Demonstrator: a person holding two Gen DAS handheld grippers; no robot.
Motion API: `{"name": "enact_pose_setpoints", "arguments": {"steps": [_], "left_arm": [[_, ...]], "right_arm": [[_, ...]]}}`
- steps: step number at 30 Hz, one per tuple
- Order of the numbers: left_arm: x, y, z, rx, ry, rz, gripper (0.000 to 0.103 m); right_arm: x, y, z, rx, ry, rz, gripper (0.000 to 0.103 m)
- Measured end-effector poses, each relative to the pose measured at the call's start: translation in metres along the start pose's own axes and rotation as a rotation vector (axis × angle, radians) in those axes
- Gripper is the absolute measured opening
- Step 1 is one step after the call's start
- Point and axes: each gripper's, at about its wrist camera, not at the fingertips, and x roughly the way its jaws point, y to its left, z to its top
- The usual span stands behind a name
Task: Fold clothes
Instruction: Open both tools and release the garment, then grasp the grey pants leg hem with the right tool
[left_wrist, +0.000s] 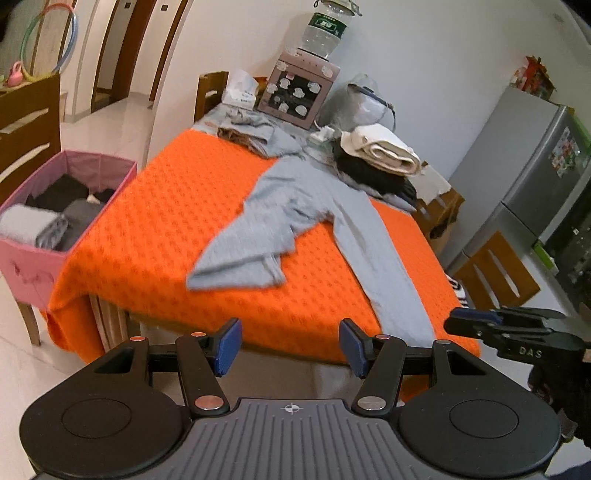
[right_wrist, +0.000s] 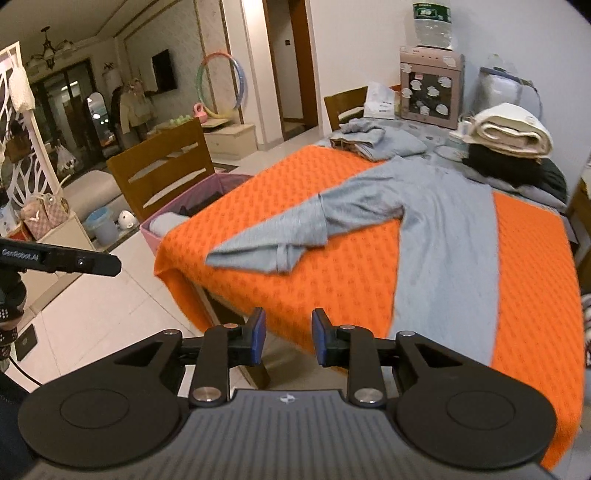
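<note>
Hovering short of the near edge of the orange-covered counter (left_wrist: 155, 206), both tools hang clear of the cloth with nothing between their pads: the left tool (left_wrist: 290, 347) has its jaws spread wide and empty, and the right tool (right_wrist: 288, 338), just to its right, stands released at a narrower gap, also empty. That stance seems to suit a pause between grabs, with each tool aimed down toward the garment so an edge can be picked. The grey long-sleeved garment (left_wrist: 314, 210) lies ahead of both tools on the orange cover, its body running from the far end toward the near edge ahead and right of the right tool, one sleeve thrown out ahead and left, its cuff doubled back on itself. It looks soft and thin, roughly flat but rumpled, though motion blur leaves the seams hard to make out, and no fold appears made yet. A pink bin (left_wrist: 48, 254) with rolled clothes sits off to the left of the left tool.
</note>
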Motion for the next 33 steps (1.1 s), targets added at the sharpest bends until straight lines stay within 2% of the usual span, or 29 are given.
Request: {"name": "enact_pose_setpoints", "arguments": {"steps": [9, 16, 20, 27, 30, 31, 32, 33], "left_arm": [[0.061, 0.036, 0.073, 0.000, 0.015, 0.007, 0.061], [0.095, 0.059, 0.122, 0.052, 0.026, 0.004, 0.061], [0.105, 0.072, 0.139, 0.051, 0.029, 0.016, 0.061], [0.104, 0.092, 0.151, 0.031, 0.048, 0.030, 0.061], [0.101, 0.100, 0.153, 0.044, 0.057, 0.019, 0.061], [0.099, 0.103, 0.154, 0.048, 0.059, 0.015, 0.061], [0.096, 0.106, 0.155, 0.051, 0.061, 0.010, 0.061], [0.094, 0.109, 0.155, 0.054, 0.064, 0.002, 0.061]], "right_arm": [[0.110, -0.032, 0.068, 0.024, 0.040, 0.014, 0.034], [0.197, -0.057, 0.108, 0.068, 0.077, 0.031, 0.034], [0.244, -0.064, 0.125, 0.085, 0.105, 0.052, 0.038], [0.309, -0.070, 0.137, 0.139, 0.154, 0.069, 0.038], [0.322, -0.074, 0.134, 0.232, 0.170, 0.103, 0.037], [0.322, -0.074, 0.132, 0.260, 0.167, 0.104, 0.028], [0.320, -0.072, 0.131, 0.280, 0.163, 0.095, 0.009], [0.317, -0.071, 0.129, 0.301, 0.155, 0.085, 0.004]]}}
